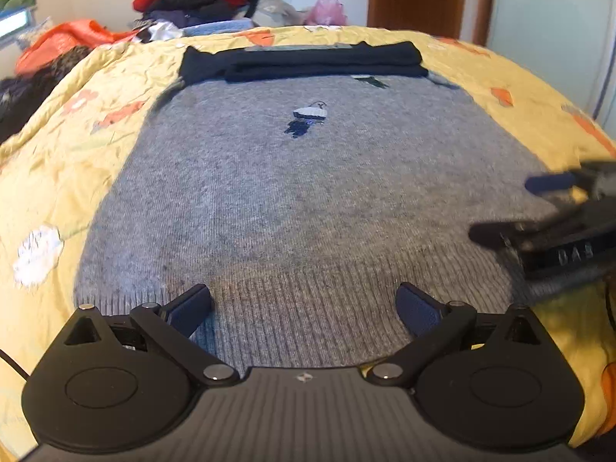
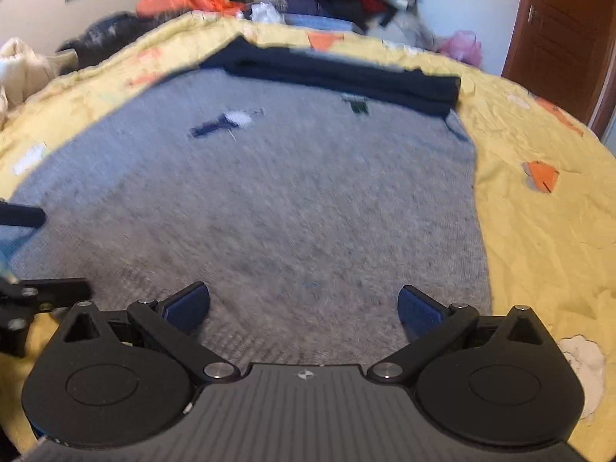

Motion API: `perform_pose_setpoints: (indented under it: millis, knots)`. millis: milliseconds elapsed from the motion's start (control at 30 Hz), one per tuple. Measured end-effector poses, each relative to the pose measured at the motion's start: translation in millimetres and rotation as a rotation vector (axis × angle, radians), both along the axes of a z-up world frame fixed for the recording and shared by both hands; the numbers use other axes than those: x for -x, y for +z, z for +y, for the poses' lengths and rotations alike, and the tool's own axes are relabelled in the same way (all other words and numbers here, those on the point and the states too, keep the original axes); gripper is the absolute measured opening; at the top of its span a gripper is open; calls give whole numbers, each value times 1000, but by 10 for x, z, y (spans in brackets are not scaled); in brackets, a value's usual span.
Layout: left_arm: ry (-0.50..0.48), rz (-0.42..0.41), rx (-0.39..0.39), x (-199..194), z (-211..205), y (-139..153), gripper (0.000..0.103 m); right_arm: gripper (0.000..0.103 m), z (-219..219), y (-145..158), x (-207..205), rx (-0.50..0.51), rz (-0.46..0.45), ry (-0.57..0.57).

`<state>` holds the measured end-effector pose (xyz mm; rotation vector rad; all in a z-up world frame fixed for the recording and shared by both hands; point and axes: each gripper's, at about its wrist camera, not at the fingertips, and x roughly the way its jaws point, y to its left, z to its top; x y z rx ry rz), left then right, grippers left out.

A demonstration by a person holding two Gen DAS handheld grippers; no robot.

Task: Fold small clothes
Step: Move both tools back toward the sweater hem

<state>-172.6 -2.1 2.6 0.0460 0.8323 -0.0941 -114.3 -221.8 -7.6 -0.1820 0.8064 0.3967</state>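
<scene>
Between both pairs of wide-spread, empty fingers, left gripper (image 1: pixel 304 306) and right gripper (image 2: pixel 304 304), grey sweater (image 1: pixel 300 192) flat on the bed (image 1: pixel 46 161), ribbed hem nearest: risk of pinching only one knit layer, skewing the fold.

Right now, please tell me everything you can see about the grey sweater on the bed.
The grey sweater is a fine knit with a ribbed hem at the near edge and small dark and white figures on its front. It lies flat and spread out on the yellow quilt. A folded dark garment rests across its far end. The left gripper and the right gripper are open over the hem, gripping nothing.
</scene>
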Motion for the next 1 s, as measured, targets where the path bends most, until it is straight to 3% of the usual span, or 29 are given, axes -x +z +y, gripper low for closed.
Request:
perform_pose_setpoints:
  millis: [200,367,533,700,733,800,900,1000]
  knots:
    - [-10,36,0,279,35,98,103,103,-280,23,361,-23,28,2]
    - [-42,-55,2,441,101,362,103,103,-454,215,563,-50,49,3]
    - [-22,-57,21,16,57,330,103,103,-338,345,280,-111,10,-8]
    - [51,3,-67,-345,-18,84,103,103,-26,141,-170,-7,26,-46]
    - [59,19,-70,-363,-5,33,103,103,12,71,-201,32,22,-52]
    - [80,14,-6,-339,87,-5,103,103,-53,-4,-140,-7,3,-57]
    - [83,18,-19,-325,97,20,103,103,-176,-33,32,-39,-25,-41]
    - [38,38,-7,-492,88,141,103,103,-251,109,-26,-78,41,-10]
